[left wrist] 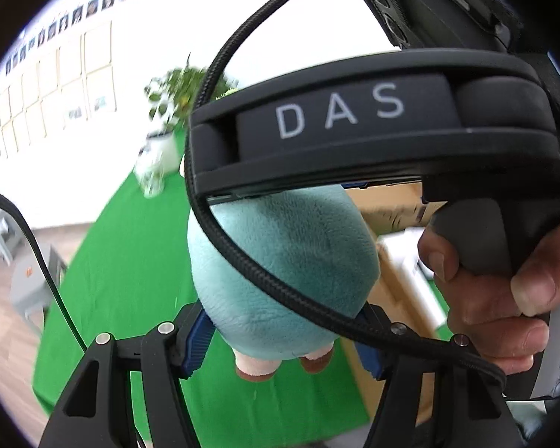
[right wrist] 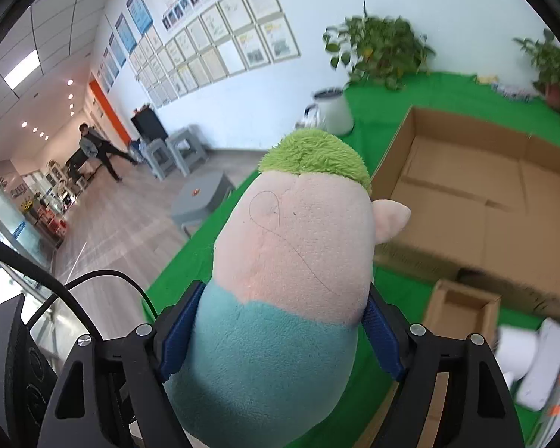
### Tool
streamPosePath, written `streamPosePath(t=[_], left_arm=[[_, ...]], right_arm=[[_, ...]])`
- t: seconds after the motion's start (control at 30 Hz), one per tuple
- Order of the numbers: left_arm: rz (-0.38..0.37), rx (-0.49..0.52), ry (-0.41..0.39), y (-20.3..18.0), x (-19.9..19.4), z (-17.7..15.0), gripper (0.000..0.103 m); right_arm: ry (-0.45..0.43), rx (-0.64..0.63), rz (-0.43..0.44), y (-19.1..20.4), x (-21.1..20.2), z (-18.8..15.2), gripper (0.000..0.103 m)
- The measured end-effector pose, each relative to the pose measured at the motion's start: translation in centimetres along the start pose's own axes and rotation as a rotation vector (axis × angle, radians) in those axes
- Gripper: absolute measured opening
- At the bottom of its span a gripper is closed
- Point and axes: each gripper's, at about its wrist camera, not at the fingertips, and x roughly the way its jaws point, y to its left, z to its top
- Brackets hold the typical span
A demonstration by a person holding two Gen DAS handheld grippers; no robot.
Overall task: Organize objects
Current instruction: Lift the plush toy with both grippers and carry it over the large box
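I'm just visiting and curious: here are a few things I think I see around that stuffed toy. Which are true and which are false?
1. Both grippers have the plush toy between their fingers. True: the left gripper is at its teal body, the right gripper further up.
2. The toy has red hair. False: its tuft is green.
3. The large cardboard box is open and shows a bare bottom. True.
4. The table cover is blue. False: it is green.
5. A potted plant stands beyond the box. True.
6. The toy lies inside the box. False: it is held up in front of it.
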Motion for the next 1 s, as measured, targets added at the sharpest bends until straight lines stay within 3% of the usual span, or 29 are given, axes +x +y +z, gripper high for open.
streamPosePath(t=[0.37, 0.5, 0.6, 0.83, 0.97, 1.0], left_arm=[[-0.060, 0.134, -0.190, -3.7, 0.3, 10.1, 0.064], [-0.081, 0.154, -0.230, -4.0, 0.6, 13.2, 0.064], [-0.093, 0.159, -0.245, -3.8, 1.0, 15.3, 0.064], [-0.101, 0.163, -0.254, -2.3, 1.8, 18.9, 0.064], [-0.106, 0.162, -0.245, -1.0, 2.6, 20.0, 0.064], [-0.108, 0.161, -0.242, -0.7, 2.8, 20.2, 0.064]], right_arm=[[-0.234, 0.018, -0.119, -3.8, -12.5, 8.7, 0.078], [-0.298, 0.033, -0.134, -5.6, -18.4, 11.9, 0.078], [-0.329, 0.028, -0.165, -6.2, -20.0, 15.3, 0.077], [-0.340, 0.029, -0.175, -6.4, -20.0, 23.8, 0.075], [-0.339, 0.030, -0.176, -6.2, -18.1, 27.5, 0.075], [-0.335, 0.031, -0.175, -5.6, -15.5, 28.3, 0.075]])
